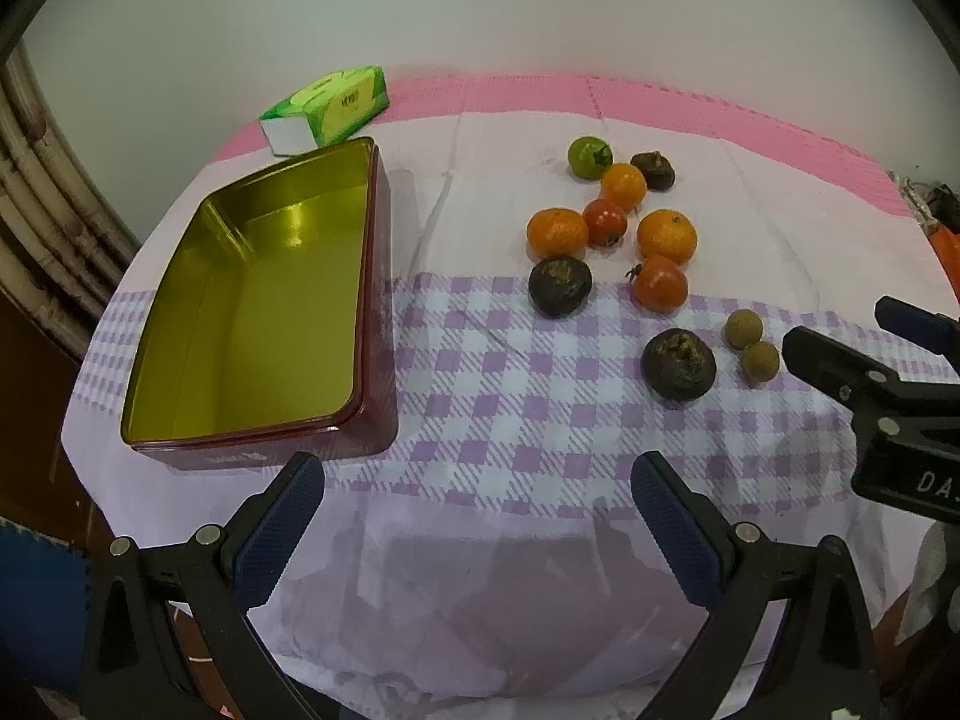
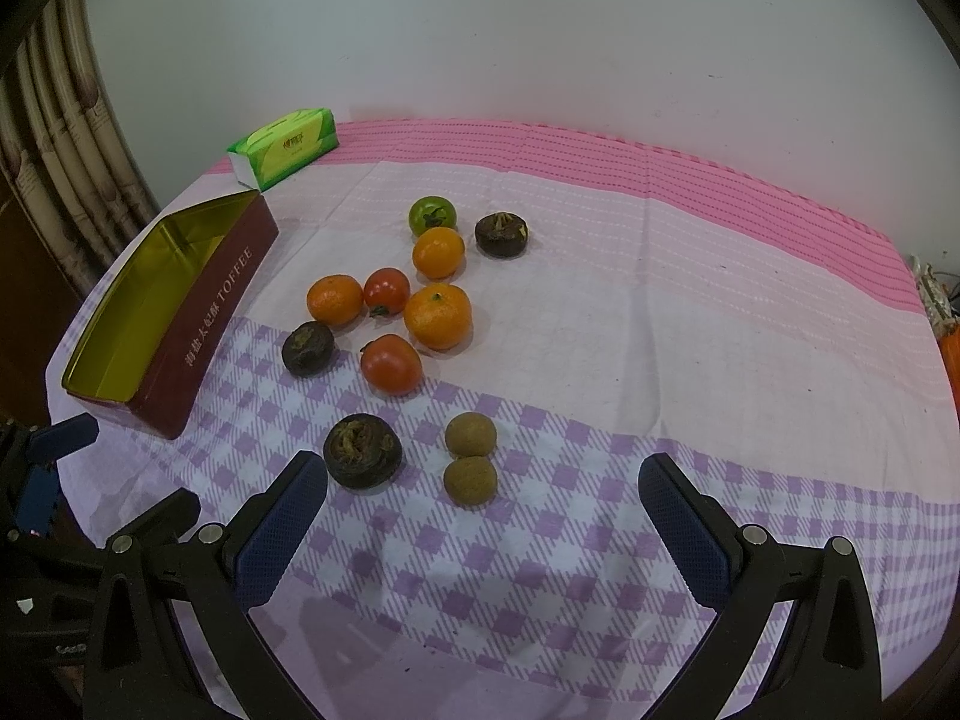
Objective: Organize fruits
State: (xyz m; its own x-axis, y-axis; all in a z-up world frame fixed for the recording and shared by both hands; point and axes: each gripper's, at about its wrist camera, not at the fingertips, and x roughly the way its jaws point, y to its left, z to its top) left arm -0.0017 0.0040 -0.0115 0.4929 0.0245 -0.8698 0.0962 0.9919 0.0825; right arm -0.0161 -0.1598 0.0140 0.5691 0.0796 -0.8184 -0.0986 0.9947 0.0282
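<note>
Both the left gripper (image 1: 477,516) and the right gripper (image 2: 483,516) are spread wide and empty, and the nearest dark fruit (image 2: 362,450) lies on the checked cloth (image 2: 540,570) just ahead-left of the right one, far from the toffee tin (image 2: 228,294).

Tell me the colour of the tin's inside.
Shiny gold-yellow inside the tin, with dark red outer walls; the left wrist view shows it best.
</note>
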